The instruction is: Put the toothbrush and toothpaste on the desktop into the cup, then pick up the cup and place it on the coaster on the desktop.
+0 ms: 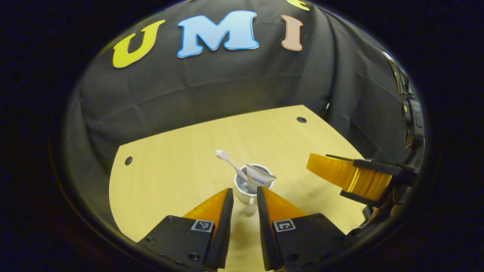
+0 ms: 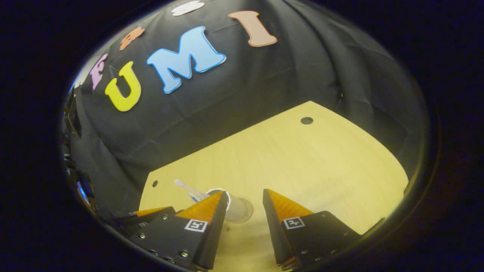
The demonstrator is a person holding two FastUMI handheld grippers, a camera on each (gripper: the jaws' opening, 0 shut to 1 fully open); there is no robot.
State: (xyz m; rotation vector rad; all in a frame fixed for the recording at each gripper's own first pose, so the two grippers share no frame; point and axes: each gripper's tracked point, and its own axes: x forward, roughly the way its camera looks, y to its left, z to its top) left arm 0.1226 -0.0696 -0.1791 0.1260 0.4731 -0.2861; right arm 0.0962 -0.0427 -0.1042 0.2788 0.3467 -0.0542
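While my left gripper (image 1: 244, 199) hangs with fingers apart just short of the white cup (image 1: 247, 189) on the desk (image 1: 181, 166), I see the toothbrush (image 1: 228, 160) and toothpaste (image 1: 260, 176) leaning inside it, my right gripper (image 2: 245, 202) gaping beside the cup, its finger hiding the rim.

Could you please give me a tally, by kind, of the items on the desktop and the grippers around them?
Cup: 1
Toothbrush, standing in the cup: 1
Toothpaste, standing in the cup: 1
Grippers: 2, the left gripper and the right gripper
Round holes in the desktop: 2
Total: 7
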